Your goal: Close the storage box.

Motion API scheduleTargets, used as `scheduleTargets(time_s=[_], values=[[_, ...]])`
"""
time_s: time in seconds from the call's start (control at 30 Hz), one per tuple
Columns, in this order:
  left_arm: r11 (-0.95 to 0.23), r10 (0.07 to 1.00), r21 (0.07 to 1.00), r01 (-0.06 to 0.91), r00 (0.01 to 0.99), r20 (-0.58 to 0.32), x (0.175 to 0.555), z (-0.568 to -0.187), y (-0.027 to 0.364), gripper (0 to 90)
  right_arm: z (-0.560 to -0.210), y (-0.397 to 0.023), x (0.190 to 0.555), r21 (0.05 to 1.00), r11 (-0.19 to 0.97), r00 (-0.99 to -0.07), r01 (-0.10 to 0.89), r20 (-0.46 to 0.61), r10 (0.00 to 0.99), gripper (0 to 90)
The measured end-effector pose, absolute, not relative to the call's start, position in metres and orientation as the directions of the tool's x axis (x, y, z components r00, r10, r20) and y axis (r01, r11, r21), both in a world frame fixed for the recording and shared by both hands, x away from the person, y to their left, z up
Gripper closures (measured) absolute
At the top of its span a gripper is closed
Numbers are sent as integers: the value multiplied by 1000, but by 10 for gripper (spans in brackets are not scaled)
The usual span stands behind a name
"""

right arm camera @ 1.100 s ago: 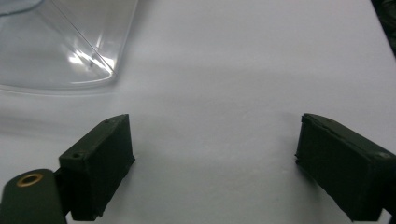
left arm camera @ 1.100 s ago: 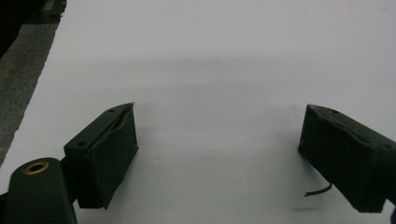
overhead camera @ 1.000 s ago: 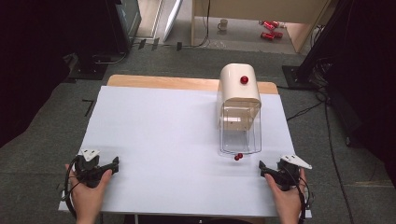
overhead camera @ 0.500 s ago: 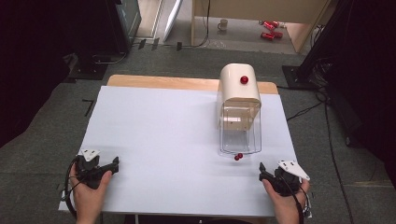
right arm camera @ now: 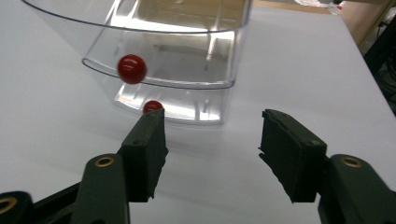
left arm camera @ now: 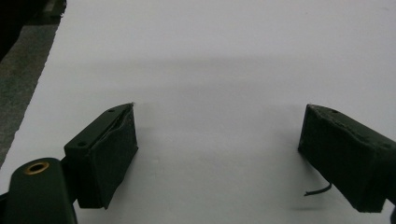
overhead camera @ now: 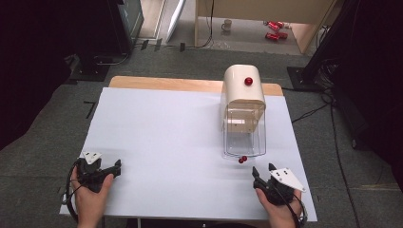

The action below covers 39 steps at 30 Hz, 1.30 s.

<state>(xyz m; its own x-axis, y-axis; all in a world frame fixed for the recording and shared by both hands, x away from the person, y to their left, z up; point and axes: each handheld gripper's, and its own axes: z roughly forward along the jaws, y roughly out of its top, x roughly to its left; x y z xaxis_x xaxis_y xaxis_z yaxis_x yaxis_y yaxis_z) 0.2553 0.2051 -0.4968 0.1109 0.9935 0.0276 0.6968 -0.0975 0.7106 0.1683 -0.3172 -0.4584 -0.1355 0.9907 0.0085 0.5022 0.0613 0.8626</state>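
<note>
Resting at about eight o'clock on the white table covering (overhead camera: 190, 142), the left gripper (overhead camera: 114, 167) sits in the person's left hand (overhead camera: 90, 197) with its jaws spread wide and nothing between them; in the left gripper view its black, matte pads (left arm camera: 114, 154) frame bare, smooth white surface. Toward the middle-right stands a cream, round-topped dispenser (overhead camera: 243, 85) with a glossy red knob (overhead camera: 248, 81) on its face, and a clear plastic bin (overhead camera: 243, 137) juts out from its front toward the person, its long axis running from twelve to six o'clock. Two small red balls (overhead camera: 242, 159) sit at the bin's near lip (whether they lie inside the wall or just outside it is hard to settle from above; in the right gripper view the upper ball (right arm camera: 131, 68) seems to be behind the transparent wall). At roughly five o'clock the right gripper (overhead camera: 265, 172), with a grey three-cornered plate on top, is held in the right hand (overhead camera: 280, 209), jaws likewise wide apart and empty. The balls lie near, toward eleven o'clock of its tips, so this hand is plainly the nearer one for any reach at them. The balls are hard, shiny and round, likely to roll under a careless pinch.
</note>
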Motion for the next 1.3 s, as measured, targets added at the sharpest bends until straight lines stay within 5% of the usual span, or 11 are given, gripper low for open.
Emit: scheduleTargets(time_s=[0.63, 1.3], values=[[-99, 993, 711, 697, 112, 29, 255, -497, 205, 117, -458, -281, 178, 880, 33, -135, 475, 36, 990, 641], [-99, 993, 710, 697, 112, 29, 255, -497, 205, 117, -461, -269, 188, 882, -1, -113, 471, 61, 992, 739]])
